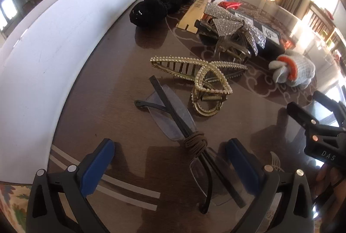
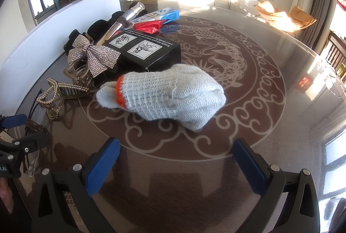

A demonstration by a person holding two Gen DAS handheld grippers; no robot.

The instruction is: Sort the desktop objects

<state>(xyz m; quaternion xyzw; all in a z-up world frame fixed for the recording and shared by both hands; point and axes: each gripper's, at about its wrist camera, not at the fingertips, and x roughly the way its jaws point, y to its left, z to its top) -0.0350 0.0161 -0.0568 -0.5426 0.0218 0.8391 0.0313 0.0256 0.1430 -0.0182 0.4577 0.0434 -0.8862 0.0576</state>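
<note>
Folded glasses [image 1: 173, 116] bound by a brown hair tie [image 1: 195, 141] lie on the dark table, between the fingers of my open left gripper [image 1: 170, 164]. Beyond them rest a pearl claw clip [image 1: 201, 77], a rhinestone bow clip [image 1: 233, 27] and black hair accessories [image 1: 164, 2]. A rolled grey glove with an orange cuff [image 2: 164, 95] lies just ahead of my open right gripper [image 2: 176, 164]. The bow clip [image 2: 94, 55], pearl clip [image 2: 58, 92] and a black box [image 2: 144, 49] sit to its left. The left gripper [image 2: 15, 142] shows at that view's left edge.
A white board [image 1: 43, 49] stands along the table's left side. A tube [image 2: 121, 21], a blue and white box [image 2: 166, 14] and a red wrapper [image 2: 151, 26] lie at the back. The patterned tabletop [image 2: 248, 73] stretches to the right. The right gripper's body [image 1: 320, 127] is at the left view's right edge.
</note>
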